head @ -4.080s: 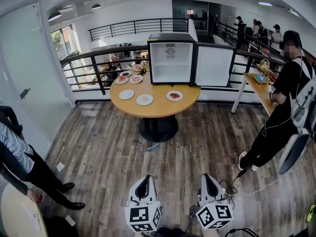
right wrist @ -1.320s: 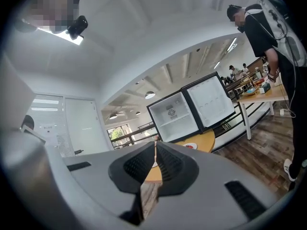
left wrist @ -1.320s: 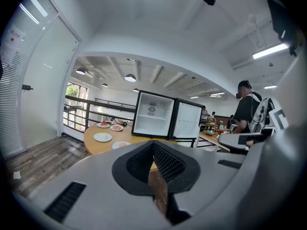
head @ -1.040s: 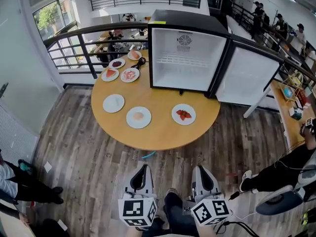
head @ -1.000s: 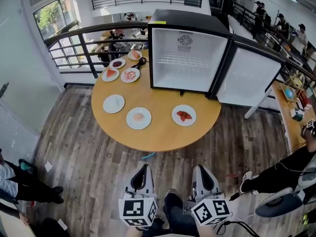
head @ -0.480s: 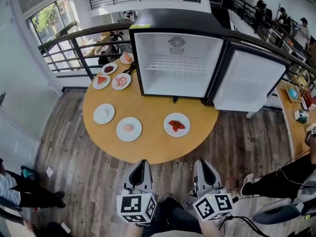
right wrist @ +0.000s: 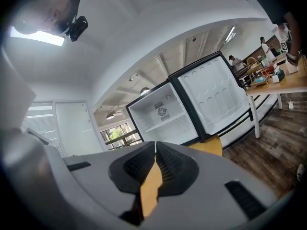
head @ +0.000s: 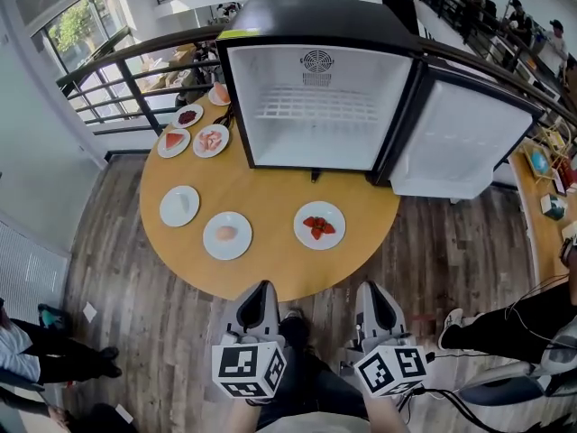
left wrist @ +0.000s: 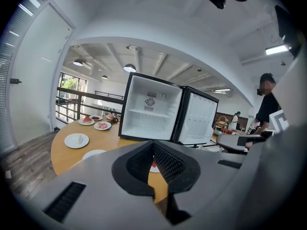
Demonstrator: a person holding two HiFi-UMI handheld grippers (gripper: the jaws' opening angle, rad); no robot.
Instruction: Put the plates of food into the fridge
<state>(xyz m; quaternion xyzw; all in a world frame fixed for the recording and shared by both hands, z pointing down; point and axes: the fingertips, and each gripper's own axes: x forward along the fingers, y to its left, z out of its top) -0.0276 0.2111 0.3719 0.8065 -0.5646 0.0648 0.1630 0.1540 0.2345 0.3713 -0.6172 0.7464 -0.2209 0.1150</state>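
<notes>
- Seven plates of food sit on the round wooden table [head: 270,269], none in the fridge yet.
- The plate of red fruit [head: 319,225] is nearest the fridge opening, just in front of it and a little right of the table's middle.
- Left of it is the plate with a pale pink piece [head: 227,235], and further left and slightly farther back is the plate with a white piece [head: 179,206].
- Four smaller plates are grouped at the far left edge beside the fridge wall: a red slice [head: 174,142], pink pieces [head: 211,140], dark food [head: 187,116] and an orange-pink piece [head: 219,95].
- The black fridge [head: 306,12] stands on the far side of the table. Its door [head: 460,142] is swung wide to the right, and the white interior is bare apart from a wire shelf [head: 311,106].
- The left gripper [head: 262,289] is held low at the near rim of the table. Its jaws are pressed together at the tips and grasp nothing.
- The right gripper [head: 372,289] is beside it, also at the near rim. Its jaws are likewise clenched together and empty.
- A dark metal railing [head: 135,79] runs behind the table.
- One person in black [head: 527,318] is at the near right, and another person's legs [head: 45,368] show at the near left on the wood floor [head: 135,314].
</notes>
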